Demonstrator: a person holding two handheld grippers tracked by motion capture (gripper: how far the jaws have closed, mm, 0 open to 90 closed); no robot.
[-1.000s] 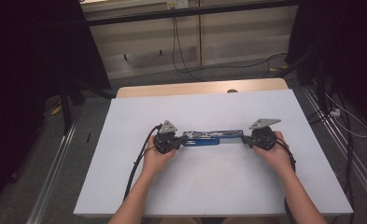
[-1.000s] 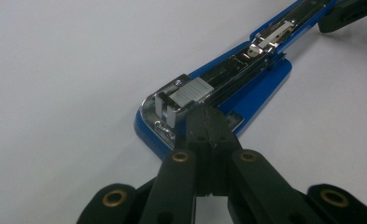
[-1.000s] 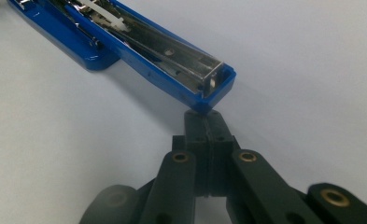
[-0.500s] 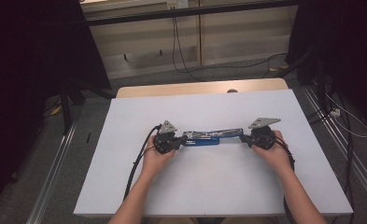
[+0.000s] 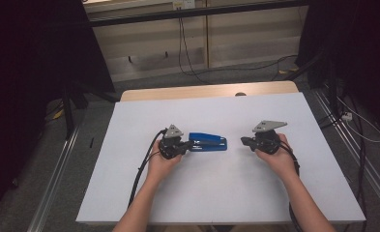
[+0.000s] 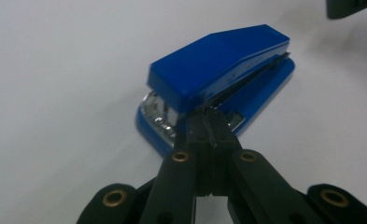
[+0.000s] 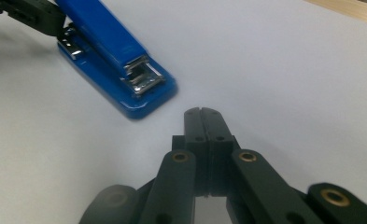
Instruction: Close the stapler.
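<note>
1. The left hand-held gripper has its black jaws pressed together with nothing between them; in the left gripper view the tips sit at the hinged rear end of the blue plastic stapler, touching it or just short of it.
2. The right hand-held gripper is likewise closed on nothing, its tips near the stapler's open front end but clear of it.
3. The stapler lies flat on the white table, between both grippers, long axis across the table, front toward the right gripper.
4. The left gripper's closed jaws cover part of its rear, so actual contact is hard to judge.
</note>
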